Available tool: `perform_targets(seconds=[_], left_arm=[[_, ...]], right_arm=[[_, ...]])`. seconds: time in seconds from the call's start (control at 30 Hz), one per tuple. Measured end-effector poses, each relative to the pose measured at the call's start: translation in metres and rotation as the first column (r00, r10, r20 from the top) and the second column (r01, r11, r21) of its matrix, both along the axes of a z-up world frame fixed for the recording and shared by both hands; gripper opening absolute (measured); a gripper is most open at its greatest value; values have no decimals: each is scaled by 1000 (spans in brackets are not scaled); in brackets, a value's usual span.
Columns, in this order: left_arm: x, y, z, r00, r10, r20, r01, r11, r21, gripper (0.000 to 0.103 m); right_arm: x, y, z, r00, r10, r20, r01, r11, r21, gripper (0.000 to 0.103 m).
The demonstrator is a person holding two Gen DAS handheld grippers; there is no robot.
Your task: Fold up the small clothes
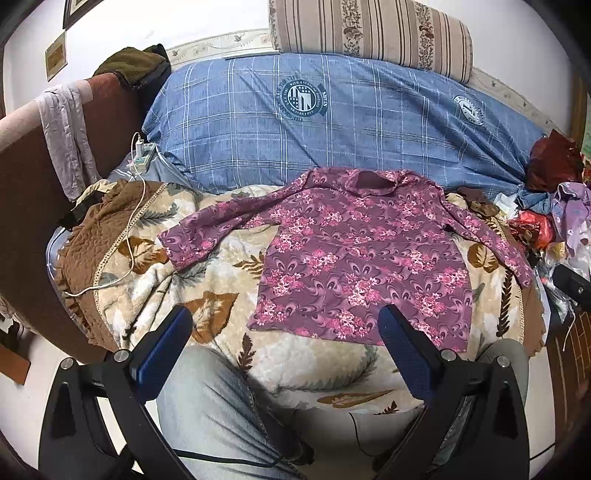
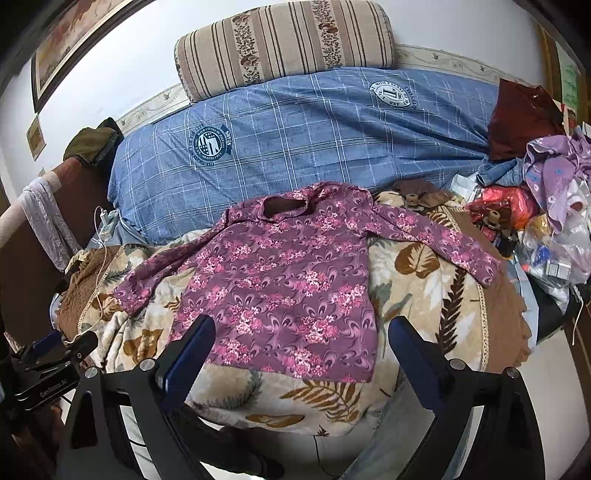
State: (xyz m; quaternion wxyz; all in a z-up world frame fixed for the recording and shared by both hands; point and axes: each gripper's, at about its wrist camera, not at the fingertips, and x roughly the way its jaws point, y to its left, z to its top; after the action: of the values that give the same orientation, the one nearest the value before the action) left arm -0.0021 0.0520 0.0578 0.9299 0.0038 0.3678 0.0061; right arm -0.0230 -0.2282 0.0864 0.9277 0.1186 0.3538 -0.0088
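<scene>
A purple long-sleeved top with pink flowers lies flat on the leaf-patterned blanket, both sleeves spread out, collar toward the blue quilt. It also shows in the right wrist view. My left gripper is open and empty, held above the blanket just short of the top's hem. My right gripper is open and empty, hovering over the hem. The left gripper shows at the lower left of the right wrist view.
A blue checked quilt and a striped bolster lie behind the top. A pile of clothes and bags sits at the right. A power strip with a white cable lies at the left. A brown headboard stands left.
</scene>
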Motion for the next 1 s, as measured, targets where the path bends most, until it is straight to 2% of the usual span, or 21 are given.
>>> perform_targets(seconds=[0.13,0.5,0.63,0.73,0.87,1.0], left_arm=[[-6,1,-1,1000,-4,-2,4,1000,-7,102],[-7,-7,-8,1000,-11,-11,11,1000,5,102],[2,-4,-22,1000,-7,-30,7,1000,9,102],[19,5,-45,996,-4,-89,3,1000,-16,102],[54,19,-91,984,-4,-179,-4,999,-45,102],[97,29,-135,973,-6,-230,-17,995,-97,102]], right_arm=[[-12,-1,1,1000,11,17,-12,999,39,95],[-12,5,-5,999,38,23,-39,998,41,95],[-10,4,-12,999,44,32,-45,998,44,95],[1,0,-31,999,45,12,-45,998,54,92],[26,-10,-73,997,47,-59,-42,996,73,80],[65,-22,-123,989,66,-130,-57,996,73,71]])
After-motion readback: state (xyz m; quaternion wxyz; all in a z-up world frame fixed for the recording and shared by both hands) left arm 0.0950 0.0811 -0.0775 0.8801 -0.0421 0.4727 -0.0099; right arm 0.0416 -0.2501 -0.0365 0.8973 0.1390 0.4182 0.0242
